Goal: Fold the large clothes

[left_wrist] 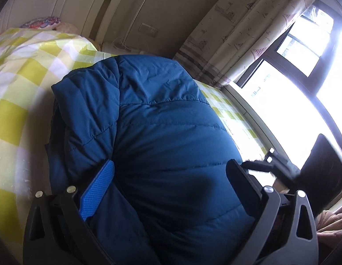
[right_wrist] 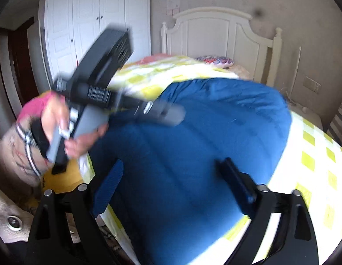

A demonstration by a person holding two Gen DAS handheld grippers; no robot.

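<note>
**Jacket bundled, fold apparently well along**

Spread across the checked bedsheet (left_wrist: 20,92): blue quilted jacket (left_wrist: 162,132), already gathered into a compact mound, one panel lapped over at 10 o'clock. Probably only final tidying left.

Left gripper (left_wrist: 171,190): wide open, straddling the jacket, gripping nothing.

Right gripper (right_wrist: 173,185): likewise open, empty, jacket from centre toward 12 o'clock.

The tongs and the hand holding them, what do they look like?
Both tongs, left and right, have black frames with silver rivets and textured blue rubber pads. In the right wrist view, the person's left hand has a pink sleeve cuff and a black-and-white striped wristband.
</note>
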